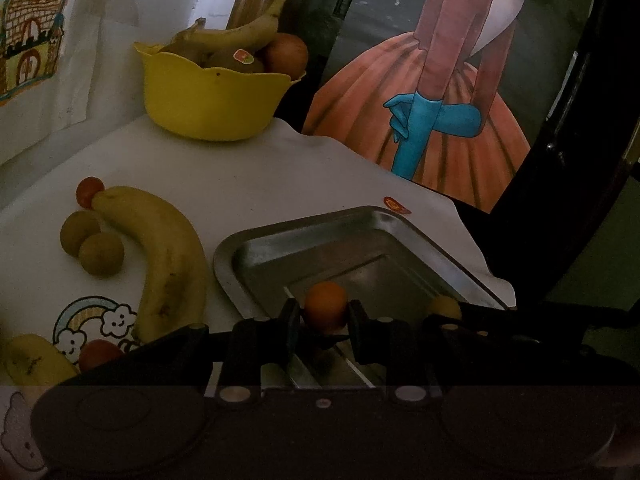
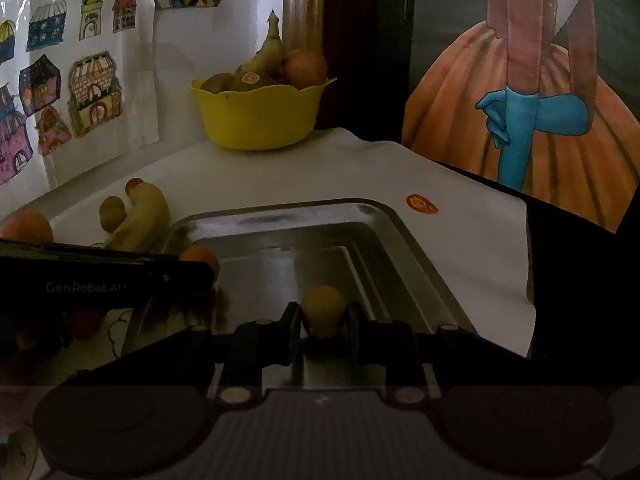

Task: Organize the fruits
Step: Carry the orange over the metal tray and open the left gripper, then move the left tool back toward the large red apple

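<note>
My left gripper (image 1: 325, 318) is shut on a small orange fruit (image 1: 326, 306) and holds it over the near part of a metal tray (image 1: 304, 232). My right gripper (image 2: 323, 318) is shut on a small yellow fruit (image 2: 323, 307) over the same tray (image 2: 400, 224). The left gripper's body (image 2: 104, 280) with its orange fruit (image 2: 200, 258) shows at the left of the right wrist view. A banana (image 1: 168, 256), two small brownish-green fruits (image 1: 90, 240) and a cherry tomato (image 1: 89, 191) lie on the white cloth left of the tray.
A yellow bowl (image 1: 212, 104) with bananas, kiwis and an orange stands at the back by the wall. Another banana (image 1: 32, 360) and a red tomato (image 1: 98, 354) lie at the near left. A large framed painting (image 1: 440, 100) leans at the right, beyond the cloth's edge.
</note>
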Action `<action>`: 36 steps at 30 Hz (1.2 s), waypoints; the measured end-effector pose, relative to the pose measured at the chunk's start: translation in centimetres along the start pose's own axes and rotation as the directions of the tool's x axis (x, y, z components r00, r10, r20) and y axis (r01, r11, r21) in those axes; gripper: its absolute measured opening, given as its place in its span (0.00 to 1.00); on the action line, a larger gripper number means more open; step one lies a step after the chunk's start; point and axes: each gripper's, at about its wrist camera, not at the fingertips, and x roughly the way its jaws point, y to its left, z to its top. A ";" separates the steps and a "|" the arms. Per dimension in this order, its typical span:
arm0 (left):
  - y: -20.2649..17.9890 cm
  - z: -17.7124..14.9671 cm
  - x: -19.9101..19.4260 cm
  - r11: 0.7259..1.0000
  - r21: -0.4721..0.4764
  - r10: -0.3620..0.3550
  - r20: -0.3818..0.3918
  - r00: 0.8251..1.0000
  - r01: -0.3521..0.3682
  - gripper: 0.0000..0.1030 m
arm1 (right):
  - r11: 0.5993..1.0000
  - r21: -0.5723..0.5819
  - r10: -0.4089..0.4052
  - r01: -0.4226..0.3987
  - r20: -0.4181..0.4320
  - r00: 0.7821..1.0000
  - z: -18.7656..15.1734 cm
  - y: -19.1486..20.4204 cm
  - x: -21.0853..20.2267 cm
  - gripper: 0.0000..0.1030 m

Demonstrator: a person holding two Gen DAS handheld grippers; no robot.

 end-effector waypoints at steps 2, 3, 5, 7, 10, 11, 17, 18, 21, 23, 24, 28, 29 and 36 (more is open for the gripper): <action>0.0 0.0 0.0 1.000 -0.002 -0.005 -0.001 1.000 0.005 0.27 | 1.000 0.004 -0.002 0.002 0.004 1.000 0.0 -0.1 -0.1 0.28; 0.0 0.0 -0.1 1.000 -0.005 -0.007 0.000 1.000 0.007 0.28 | 1.000 0.006 -0.003 0.003 0.007 1.000 -0.1 -0.1 -0.2 0.30; 0.0 0.0 -0.1 1.000 -0.007 -0.011 0.000 1.000 0.011 0.29 | 1.000 0.009 -0.008 0.008 0.014 1.000 -0.1 -0.2 -0.5 0.34; 0.0 -0.1 -0.2 1.000 -0.009 -0.018 0.004 1.000 0.018 0.32 | 1.000 0.009 -0.012 0.012 0.022 1.000 -0.1 -0.2 -0.8 0.41; -0.1 -0.1 -0.6 1.000 -0.015 -0.022 0.021 1.000 0.022 0.41 | 1.000 0.013 -0.026 0.025 0.042 0.999 -0.4 -0.5 -1.6 0.49; -0.1 -0.1 -0.8 1.000 -0.016 -0.021 0.030 0.999 0.021 0.46 | 0.999 0.018 -0.033 0.032 0.050 0.998 -0.5 -0.7 -2.1 0.52; -0.9 0.6 -4.1 1.000 -0.018 0.001 0.136 0.991 0.001 0.80 | 0.998 0.031 -0.063 0.059 0.118 0.991 -1.4 -1.0 -5.6 0.71; -1.0 0.6 -4.9 1.000 -0.017 0.000 0.158 0.987 0.003 0.85 | 0.998 0.030 -0.065 0.062 0.130 0.989 -1.6 -0.9 -6.3 0.75; -1.5 0.5 -7.1 1.000 -0.013 -0.007 0.190 0.982 0.009 0.97 | 0.998 0.021 -0.070 0.067 0.168 0.983 -2.1 -0.6 -8.5 0.84; -1.9 0.1 -8.7 1.000 -0.001 -0.003 0.206 0.979 0.003 0.98 | 0.998 0.020 -0.070 0.068 0.193 0.979 -2.4 -0.2 -10.0 0.87; -2.0 0.0 -9.4 1.000 0.004 -0.001 0.211 0.977 0.000 0.99 | 0.998 0.022 -0.069 0.066 0.205 0.976 -2.5 0.0 -10.6 0.89; -2.3 -1.0 -12.6 1.000 0.015 -0.003 0.237 0.971 0.000 0.99 | 0.998 0.032 -0.062 0.056 0.258 0.964 -2.9 1.1 -13.6 0.96; -2.3 -1.3 -13.4 1.000 0.017 -0.002 0.243 0.970 -0.002 0.99 | 0.998 0.031 -0.060 0.054 0.272 0.960 -3.1 1.4 -14.3 0.98; -1.9 -3.3 -18.4 1.000 0.022 0.006 0.284 0.959 -0.013 0.99 | 0.999 0.014 -0.038 0.035 0.324 0.945 -4.5 3.9 -18.5 1.00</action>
